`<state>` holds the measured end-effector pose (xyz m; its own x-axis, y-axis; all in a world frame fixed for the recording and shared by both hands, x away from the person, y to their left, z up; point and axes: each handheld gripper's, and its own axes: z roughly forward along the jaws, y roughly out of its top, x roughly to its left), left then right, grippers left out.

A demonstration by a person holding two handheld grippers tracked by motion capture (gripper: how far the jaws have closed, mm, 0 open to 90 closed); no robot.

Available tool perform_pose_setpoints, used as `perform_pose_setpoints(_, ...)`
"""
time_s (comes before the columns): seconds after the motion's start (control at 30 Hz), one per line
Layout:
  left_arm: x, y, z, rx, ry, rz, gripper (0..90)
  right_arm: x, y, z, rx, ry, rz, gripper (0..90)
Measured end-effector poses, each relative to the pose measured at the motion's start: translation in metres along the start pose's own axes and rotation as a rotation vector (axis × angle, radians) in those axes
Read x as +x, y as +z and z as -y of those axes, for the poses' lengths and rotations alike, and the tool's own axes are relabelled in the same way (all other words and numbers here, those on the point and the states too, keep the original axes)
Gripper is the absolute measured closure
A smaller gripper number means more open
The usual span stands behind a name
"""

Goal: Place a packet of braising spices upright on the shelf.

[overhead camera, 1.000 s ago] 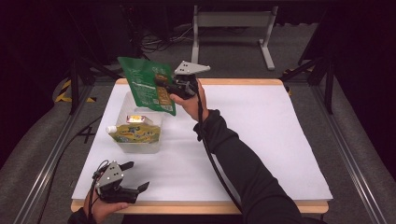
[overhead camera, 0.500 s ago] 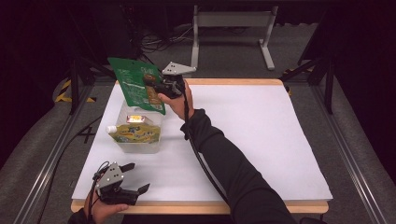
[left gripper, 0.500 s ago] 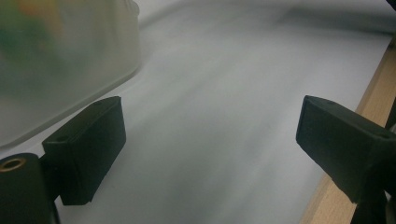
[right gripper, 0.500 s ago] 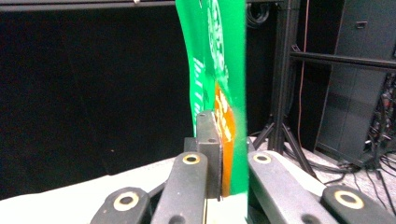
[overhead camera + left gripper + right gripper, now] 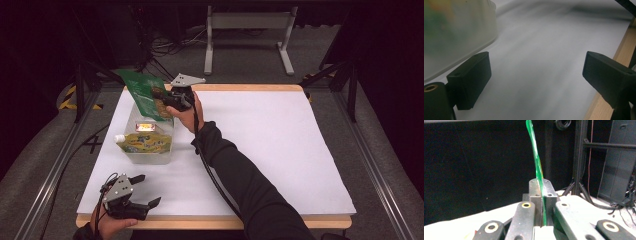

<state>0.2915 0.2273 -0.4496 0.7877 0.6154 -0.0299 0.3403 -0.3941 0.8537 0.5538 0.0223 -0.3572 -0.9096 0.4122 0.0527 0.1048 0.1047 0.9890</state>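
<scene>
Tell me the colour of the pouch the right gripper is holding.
Green. The pouch, pinched in the right gripper, shows best in the high view.

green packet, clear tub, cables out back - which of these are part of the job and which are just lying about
In the job:
green packet, clamped in the right gripper
clear tub with a pouch inside
left gripper, open

Lying about:
floor cables
metal stand
</scene>
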Motion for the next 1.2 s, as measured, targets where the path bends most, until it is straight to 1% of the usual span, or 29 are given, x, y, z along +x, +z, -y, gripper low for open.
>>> perform_pose_setpoints(0.03, 0.000, 0.000, 0.000, 0.002, -0.002, 0.000, 8.9, 0.000, 0.000, 0.000, 0.000, 0.000, 0.000, 89.2)
perform_pose_setpoints(0.07, 0.000, 0.001, 0.000, 0.004, -0.007, 0.004, 8.8, 0.001, 0.000, 0.002, 0.013, -0.003, 0.010, 89.2)
perform_pose_setpoints(0.1, -0.001, 0.001, 0.000, 0.005, -0.002, 0.002, 8.7, 0.001, 0.000, 0.005, 0.014, -0.004, 0.006, 89.1)
perform_pose_setpoints(0.13, -0.001, 0.001, -0.001, 0.008, 0.004, 0.001, 8.7, 0.002, -0.002, 0.006, 0.006, 0.005, 0.004, 88.9)
perform_pose_setpoints(0.2, -0.002, 0.002, -0.001, 0.009, 0.003, 0.004, 8.6, 0.003, -0.003, 0.005, 0.010, 0.003, 0.017, 87.9)
perform_pose_setpoints(0.23, -0.002, 0.002, -0.001, 0.009, 0.005, 0.003, 8.6, 0.004, -0.004, 0.004, 0.016, -0.003, 0.022, 83.7)
perform_pose_setpoints(0.33, -0.002, 0.001, 0.000, 0.010, 0.016, -0.001, 8.6, 0.006, -0.011, 0.002, 0.021, -0.008, 0.041, 75.6)
perform_pose_setpoints(0.4, -0.002, 0.000, 0.000, 0.008, 0.007, -0.002, 8.5, 0.005, -0.016, 0.000, 0.031, -0.013, 0.066, 69.8)
perform_pose_setpoints(0.43, -0.002, 0.000, 0.000, 0.007, 0.005, 0.000, 8.5, 0.005, -0.019, -0.002, 0.031, -0.013, 0.066, 68.1)
perform_pose_setpoints(0.5, -0.003, 0.001, -0.001, 0.009, 0.013, -0.001, 7.8, 0.004, -0.024, -0.004, 0.044, -0.027, 0.087, 65.7)
perform_pose_setpoints(0.53, -0.004, 0.002, -0.002, 0.008, 0.010, 0.006, 7.7, 0.004, -0.026, -0.005, 0.047, -0.029, 0.090, 64.6)
perform_pose_setpoints(0.57, -0.004, 0.002, -0.002, 0.012, 0.022, 0.005, 7.5, 0.004, -0.029, -0.005, 0.057, -0.030, 0.090, 65.3)
perform_pose_setpoints(0.67, -0.006, 0.006, -0.003, 0.022, 0.025, 0.013, 7.5, 0.004, -0.033, -0.004, 0.073, -0.049, 0.096, 66.9)
perform_pose_setpoints(0.7, -0.006, 0.006, -0.003, 0.025, 0.035, 0.012, 7.5, 0.004, -0.035, -0.003, 0.074, -0.048, 0.096, 68.0)
perform_pose_setpoints(0.77, -0.006, 0.008, -0.003, 0.026, 0.033, 0.015, 7.5, 0.004, -0.037, -0.003, 0.082, -0.052, 0.093, 68.5)
perform_pose_setpoints(0.83, -0.006, 0.007, -0.004, 0.025, 0.033, 0.019, 7.5, 0.004, -0.041, -0.003, 0.091, -0.059, 0.097, 72.7)
perform_pose_setpoints(0.9, -0.005, 0.008, -0.004, 0.025, 0.038, 0.020, 7.6, 0.004, -0.045, -0.002, 0.096, -0.058, 0.094, 73.8)
perform_pose_setpoints(0.97, -0.005, 0.009, -0.005, 0.024, 0.036, 0.023, 7.9, 0.006, -0.050, -0.002, 0.109, -0.071, 0.102, 76.6)
perform_pose_setpoints(1.1, -0.007, 0.011, -0.007, 0.023, 0.048, 0.024, 8.4, 0.007, -0.059, -0.004, 0.117, -0.091, 0.104, 78.5)
perform_pose_setpoints(1.17, -0.007, 0.012, -0.007, 0.022, 0.050, 0.038, 8.5, 0.008, -0.062, -0.005, 0.127, -0.105, 0.118, 78.1)
perform_pose_setpoints(1.2, -0.007, 0.014, -0.007, 0.027, 0.055, 0.034, 8.5, 0.008, -0.063, -0.005, 0.129, -0.106, 0.118, 78.1)
